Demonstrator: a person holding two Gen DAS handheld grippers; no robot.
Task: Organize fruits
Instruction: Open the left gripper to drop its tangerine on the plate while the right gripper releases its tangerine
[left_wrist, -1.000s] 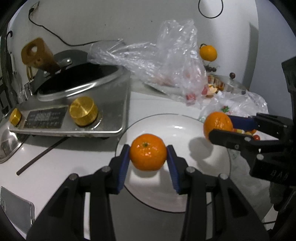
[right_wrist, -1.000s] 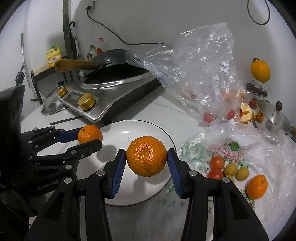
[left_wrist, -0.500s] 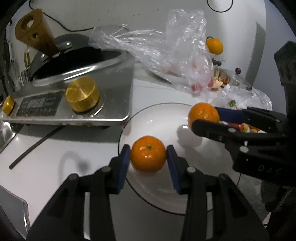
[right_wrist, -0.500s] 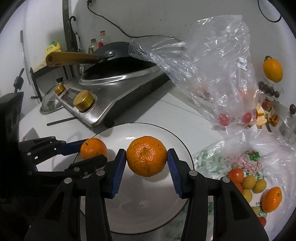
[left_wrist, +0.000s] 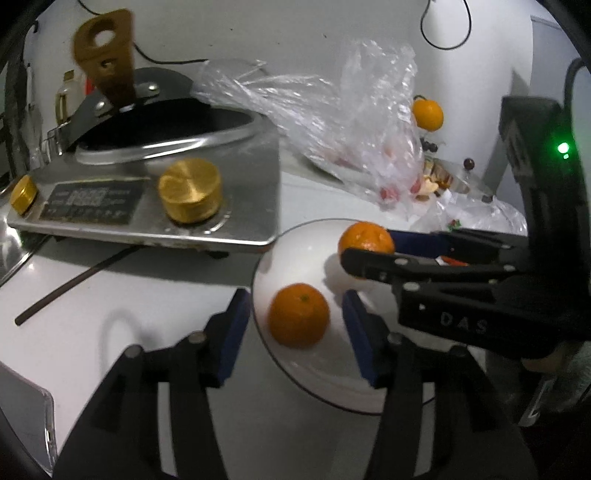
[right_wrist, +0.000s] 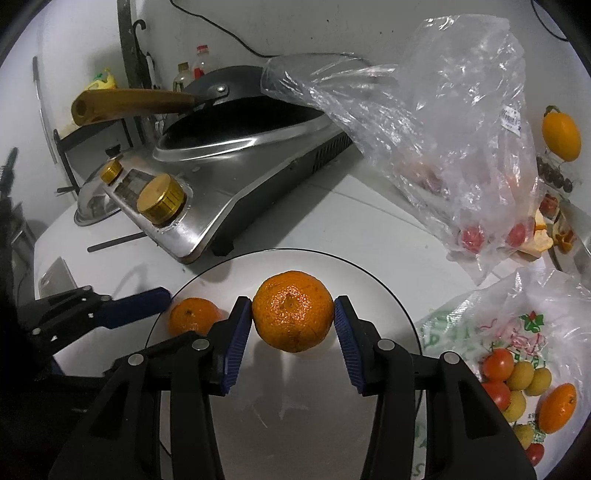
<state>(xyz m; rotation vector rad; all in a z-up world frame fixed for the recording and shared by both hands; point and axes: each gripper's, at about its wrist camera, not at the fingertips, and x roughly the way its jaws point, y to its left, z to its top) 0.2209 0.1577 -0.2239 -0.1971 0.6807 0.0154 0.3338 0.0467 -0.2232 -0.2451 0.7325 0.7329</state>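
Note:
A small orange (left_wrist: 298, 320) lies on the left part of a white plate (left_wrist: 317, 376), between the spread fingers of my open left gripper (left_wrist: 295, 328), touching neither pad. It also shows in the right wrist view (right_wrist: 192, 320). My right gripper (right_wrist: 293, 325) is shut on a larger orange (right_wrist: 293, 312) and holds it over the plate (right_wrist: 317, 413). That orange also shows in the left wrist view (left_wrist: 365, 238), held by the right gripper (left_wrist: 373, 249).
A steel cooktop (left_wrist: 155, 206) with a black wok (right_wrist: 240, 110) stands at the back left. A crumpled clear bag (right_wrist: 443, 122) lies behind the plate. A printed bag with tomatoes, small yellow fruits and an orange (right_wrist: 559, 408) lies on the right. A dark stick (left_wrist: 74, 284) lies on the counter.
My left gripper has opened and let its orange down onto the plate. My right gripper has moved further over the plate with its orange.

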